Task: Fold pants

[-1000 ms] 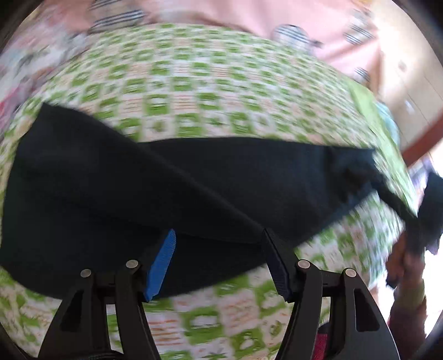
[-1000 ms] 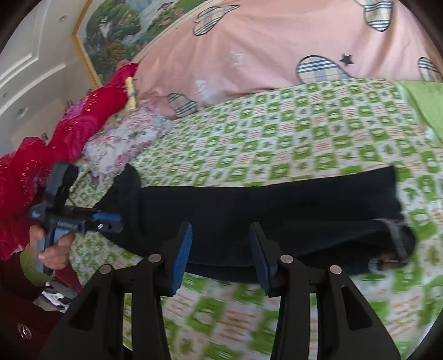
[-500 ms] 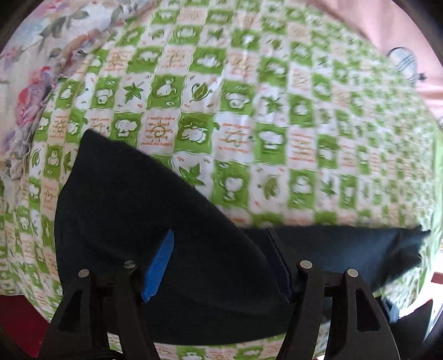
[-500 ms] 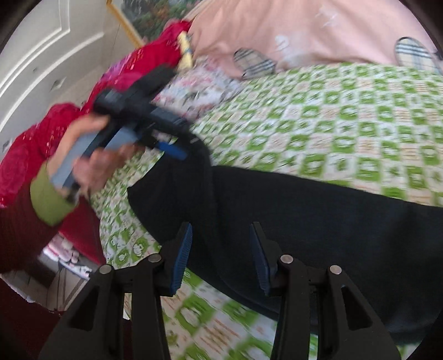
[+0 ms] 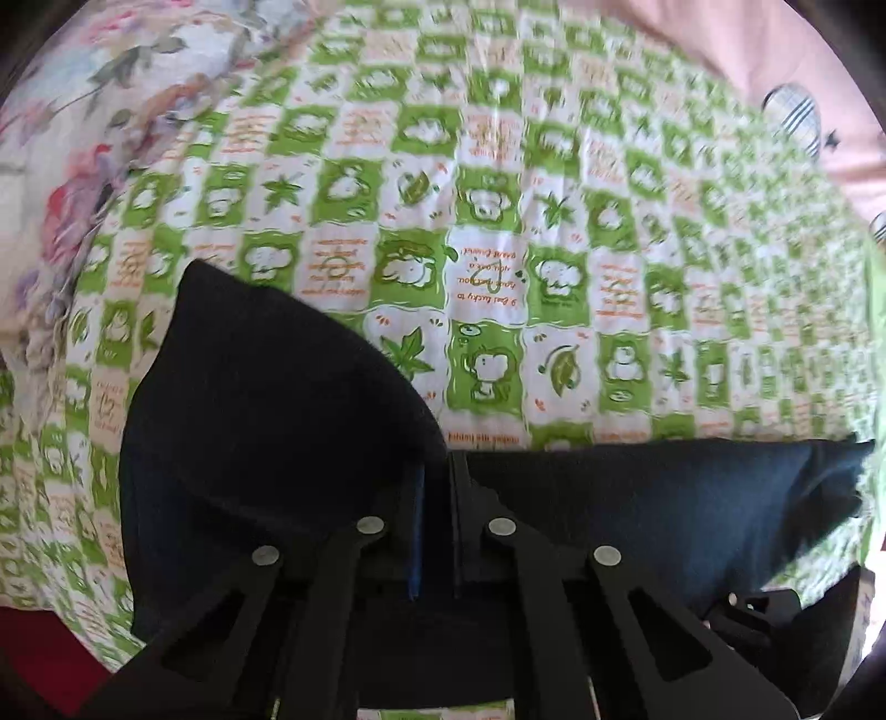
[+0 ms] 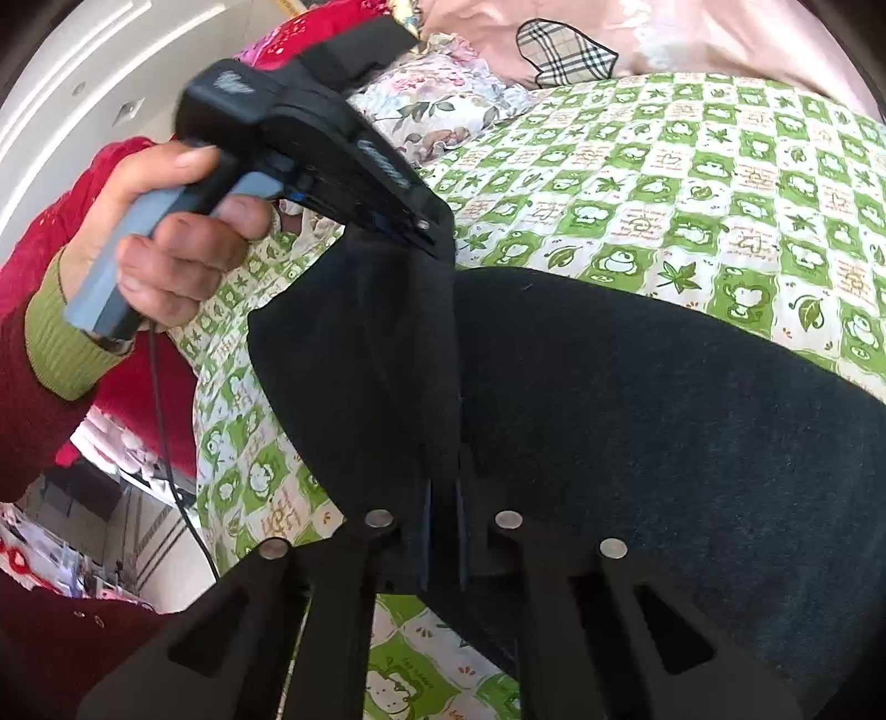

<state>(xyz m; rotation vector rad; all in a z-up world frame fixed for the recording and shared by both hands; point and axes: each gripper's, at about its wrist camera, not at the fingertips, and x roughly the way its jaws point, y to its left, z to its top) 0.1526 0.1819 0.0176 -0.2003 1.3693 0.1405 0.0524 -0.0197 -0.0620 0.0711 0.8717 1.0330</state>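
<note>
Black pants (image 6: 637, 387) on bed with green-checked sheet (image 5: 498, 221), left gripper (image 5: 437, 471) and right gripper (image 6: 443, 487) both clamped on pants edge, floral pillow (image 6: 443, 105), pink quilt (image 6: 720, 33), white panelled wall (image 6: 83, 83).

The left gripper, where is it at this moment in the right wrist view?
The left gripper is in the upper left, held by the left hand, shut on the near end of the black pants above the green checked bedsheet.

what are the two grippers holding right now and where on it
Both hold the black pants. The left gripper and the right gripper are each shut on the edge of the same end, lifted off the green checked sheet.
</note>
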